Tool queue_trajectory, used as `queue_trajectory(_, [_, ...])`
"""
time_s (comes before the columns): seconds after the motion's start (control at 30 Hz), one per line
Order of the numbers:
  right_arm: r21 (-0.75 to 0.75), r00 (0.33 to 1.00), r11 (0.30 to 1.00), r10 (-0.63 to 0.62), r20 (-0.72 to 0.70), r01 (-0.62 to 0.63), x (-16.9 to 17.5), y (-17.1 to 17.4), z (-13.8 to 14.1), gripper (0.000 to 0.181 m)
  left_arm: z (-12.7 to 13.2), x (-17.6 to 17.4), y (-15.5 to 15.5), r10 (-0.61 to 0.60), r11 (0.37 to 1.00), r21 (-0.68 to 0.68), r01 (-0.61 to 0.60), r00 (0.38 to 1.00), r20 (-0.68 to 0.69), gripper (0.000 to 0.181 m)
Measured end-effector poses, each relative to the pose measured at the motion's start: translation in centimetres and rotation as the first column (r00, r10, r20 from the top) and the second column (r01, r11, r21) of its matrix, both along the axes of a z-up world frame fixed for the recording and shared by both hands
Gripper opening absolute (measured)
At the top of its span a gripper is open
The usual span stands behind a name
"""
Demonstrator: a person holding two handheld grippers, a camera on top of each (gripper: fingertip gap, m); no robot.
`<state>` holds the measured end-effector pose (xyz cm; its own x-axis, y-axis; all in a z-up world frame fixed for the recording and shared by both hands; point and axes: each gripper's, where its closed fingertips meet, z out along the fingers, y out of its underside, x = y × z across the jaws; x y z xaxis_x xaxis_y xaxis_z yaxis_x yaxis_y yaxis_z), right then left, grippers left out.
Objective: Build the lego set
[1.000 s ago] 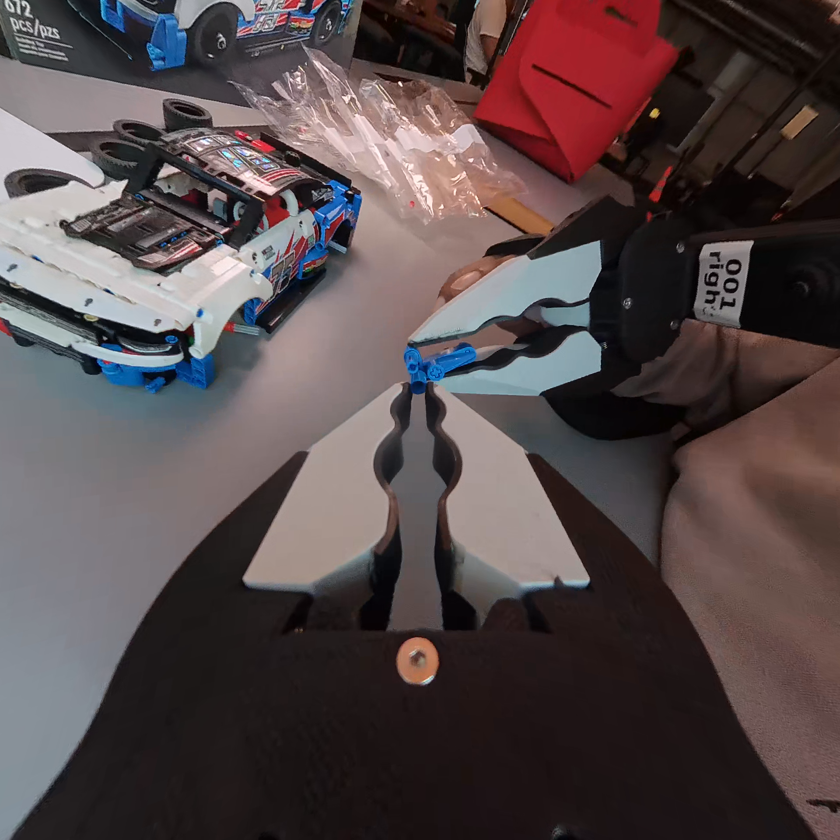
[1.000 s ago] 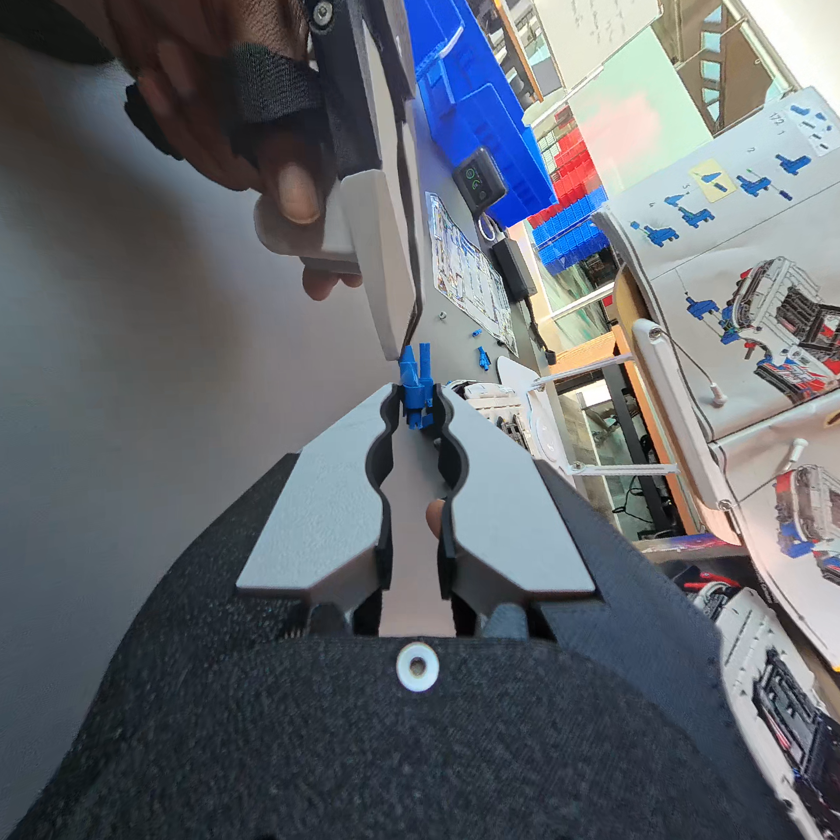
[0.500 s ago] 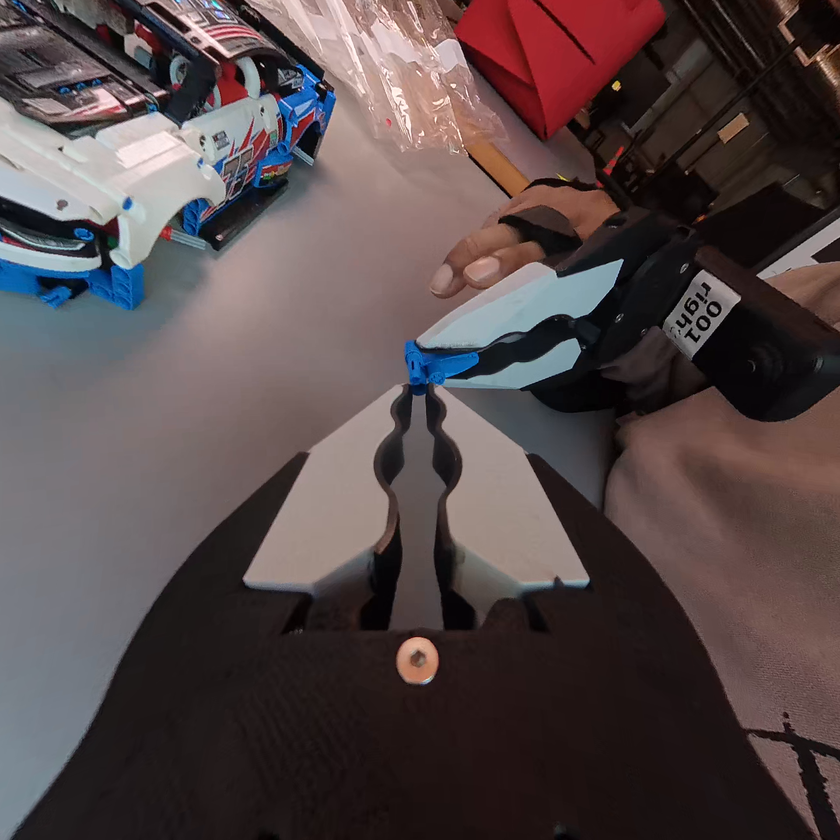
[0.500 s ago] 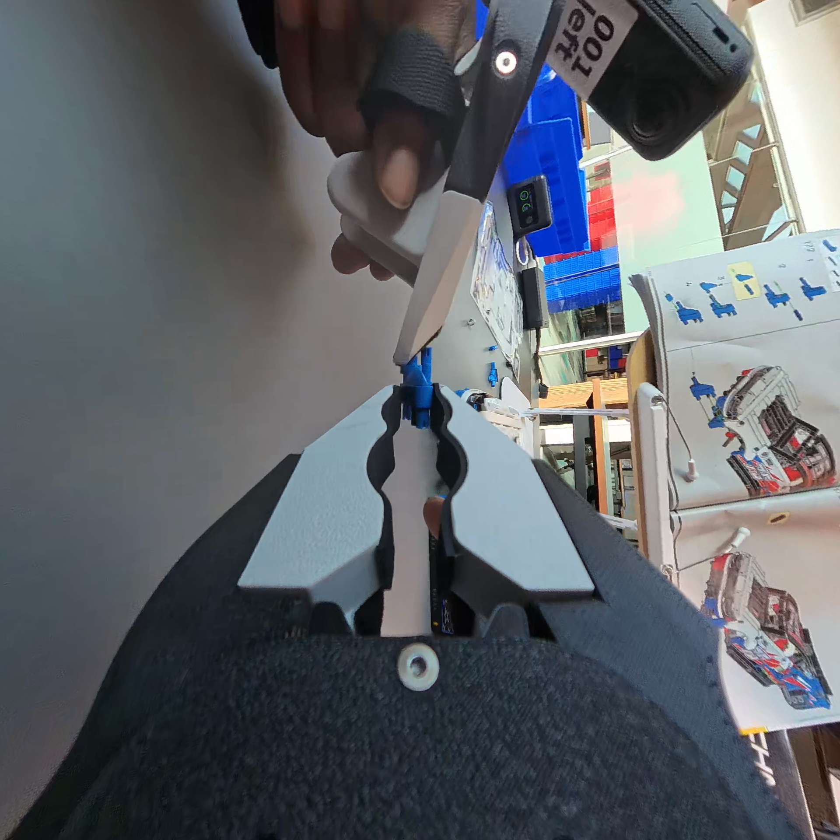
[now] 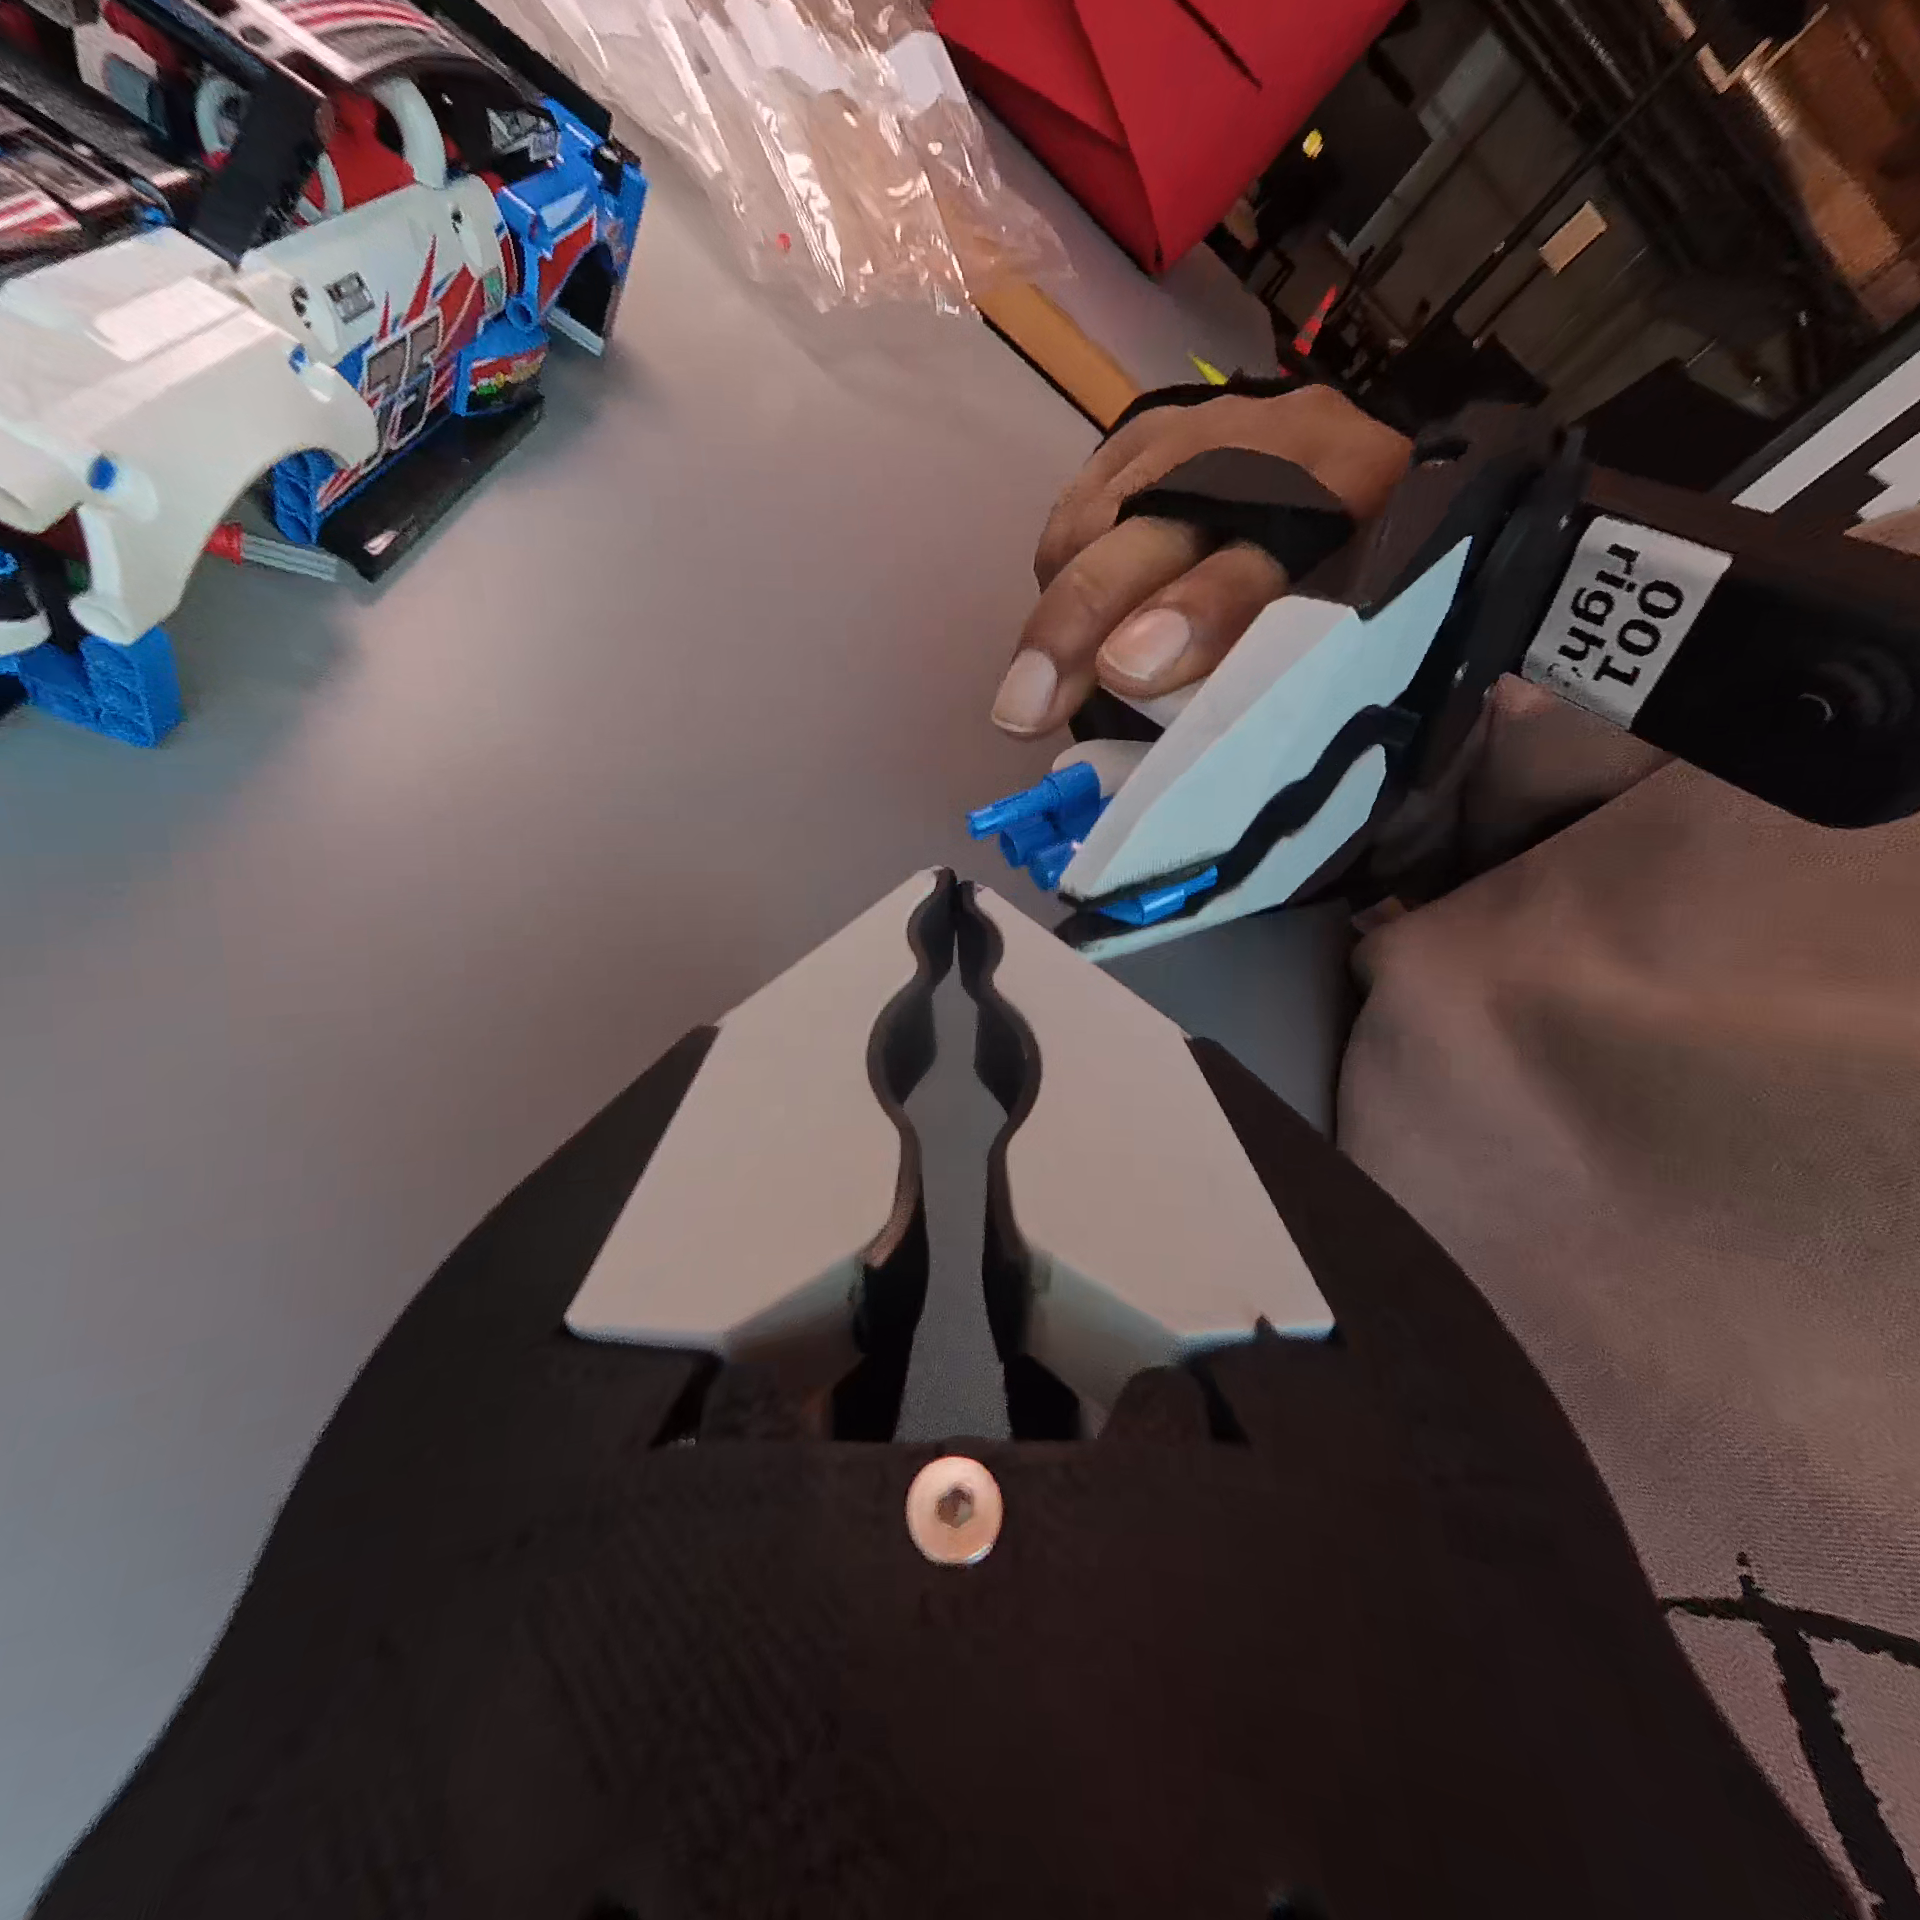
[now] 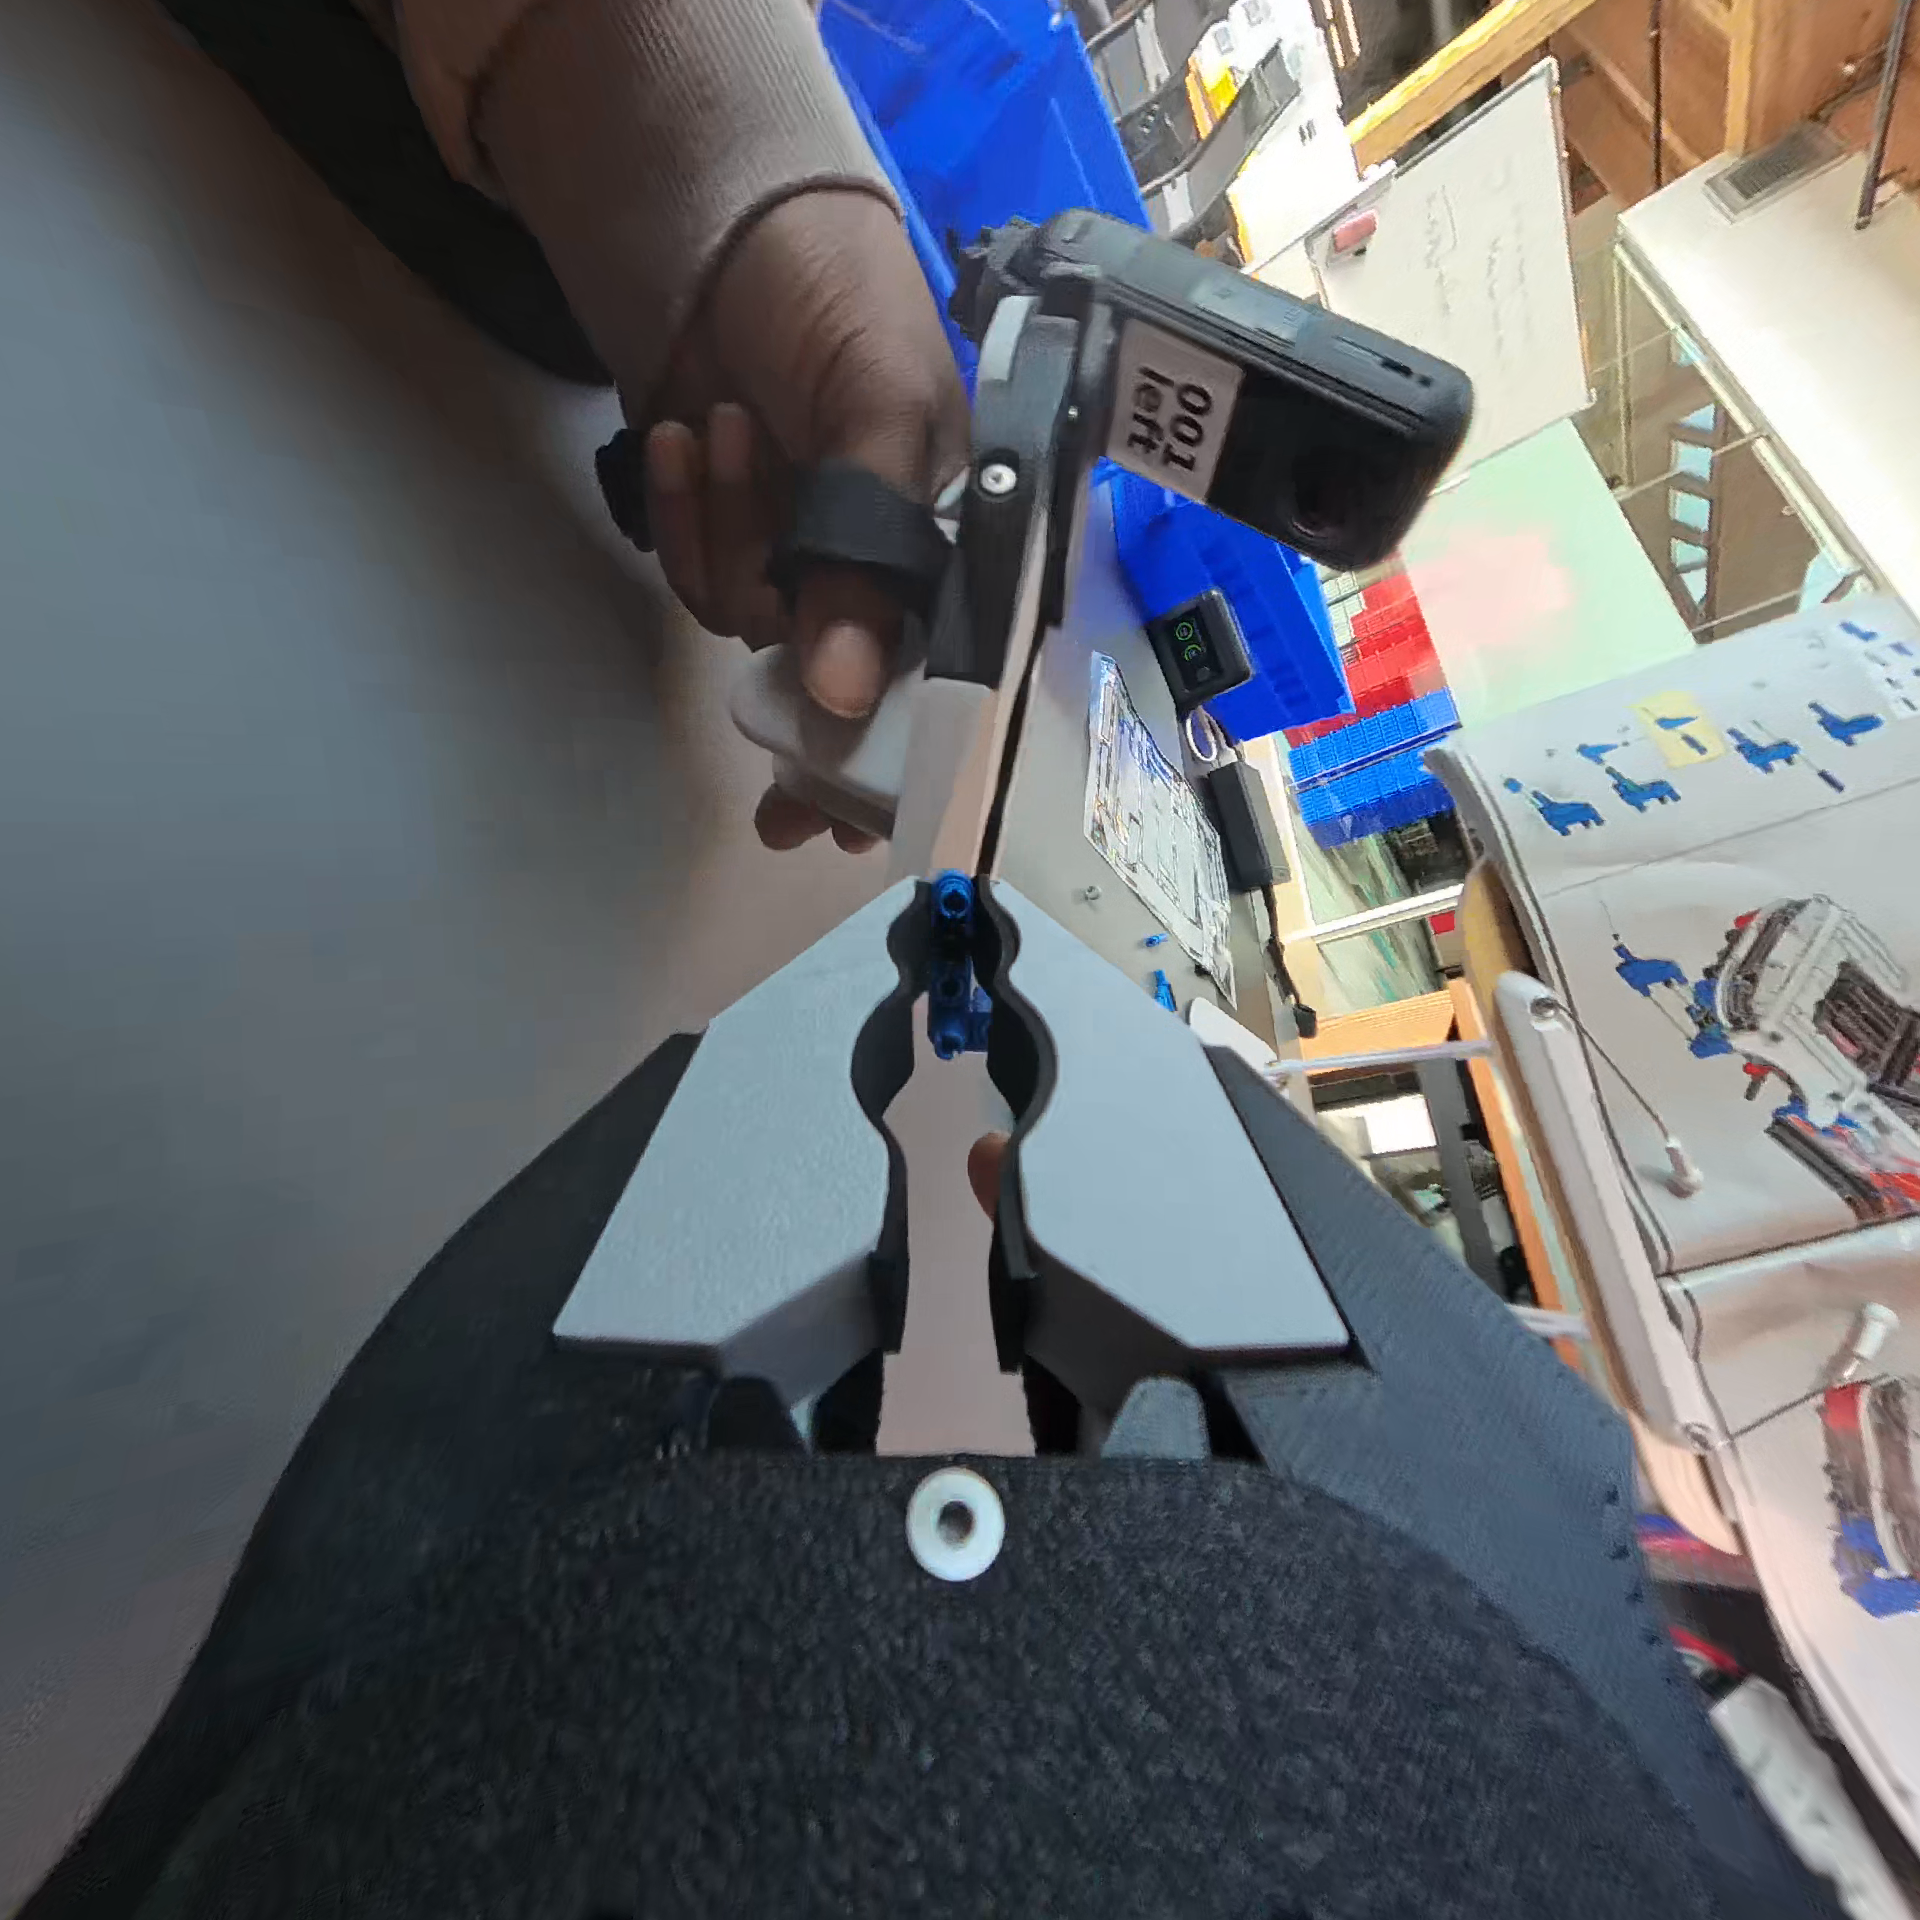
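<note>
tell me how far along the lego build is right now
Mostly done: the race car on the table has its white, blue and red body assembled. In hand: the right gripper is shut on a small blue connector piece; the left gripper is shut and empty beside it. Left: fitting that piece to the car, as the open instruction booklet suggests.

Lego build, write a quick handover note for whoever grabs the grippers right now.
Right gripper: shut on the small blue piece, held above the grey table.
Left gripper: shut, empty, tips just beside that piece.
Lego car: largely built, sitting at the table's far left, plastic bags behind it.
Instruction booklet: open, to the right.
Left to do: fit the blue piece to the car; none of the wheel arches in view has a wheel.
</note>
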<state>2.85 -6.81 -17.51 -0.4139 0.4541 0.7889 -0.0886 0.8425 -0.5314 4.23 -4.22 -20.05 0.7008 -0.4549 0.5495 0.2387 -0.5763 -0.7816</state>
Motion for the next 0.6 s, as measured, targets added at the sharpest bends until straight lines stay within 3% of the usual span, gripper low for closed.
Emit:
queue_trajectory(0.13, [-0.242, 1.0, 0.97, 0.021, 0.007, -0.018, 0.5, 1.1, 1.4, 0.005, 0.9, -0.3, 0.0, 0.008, 0.999, 0.036, -0.01, 0.999, 0.048, 0.0])
queue_trajectory(0.23, [-0.452, 0.997, 0.89, 0.072, 0.002, -0.063, 0.8, 1.3, 2.8, 0.005, 1.8, -0.3, -0.1, -0.011, 0.996, 0.084, 0.004, 0.997, 0.082, 0.0])
queue_trajectory(0.3, [-0.699, 0.99, 0.712, 0.132, 0.04, -0.067, 0.9, 1.9, 4.2, 0.004, 2.8, -0.4, -0.2, -0.028, 0.99, 0.14, 0.013, 0.995, 0.1, 0.002])
queue_trajectory(0.4, [-0.948, 0.953, 0.318, 0.292, 0.078, -0.019, 1.0, 2.9, 6.0, 0.004, 3.8, -0.2, -0.3, -0.034, 0.972, 0.232, 0.024, 0.999, 0.039, 0.013])
queue_trajectory(0.5, [-0.996, 0.889, 0.005, 0.45, 0.086, 0.094, 0.8, 3.1, 6.3, 0.004, 4.4, 0.6, -0.4, -0.03, 0.95, 0.31, 0.035, 0.999, -0.022, 0.019])
queue_trajectory(0.6, [-0.967, 0.834, -0.187, 0.55, 0.045, 0.175, 0.5, 2.6, 6.4, 0.004, 5.1, 0.9, -0.1, 0.026, 0.922, 0.387, 0.011, 0.996, -0.09, 0.017])
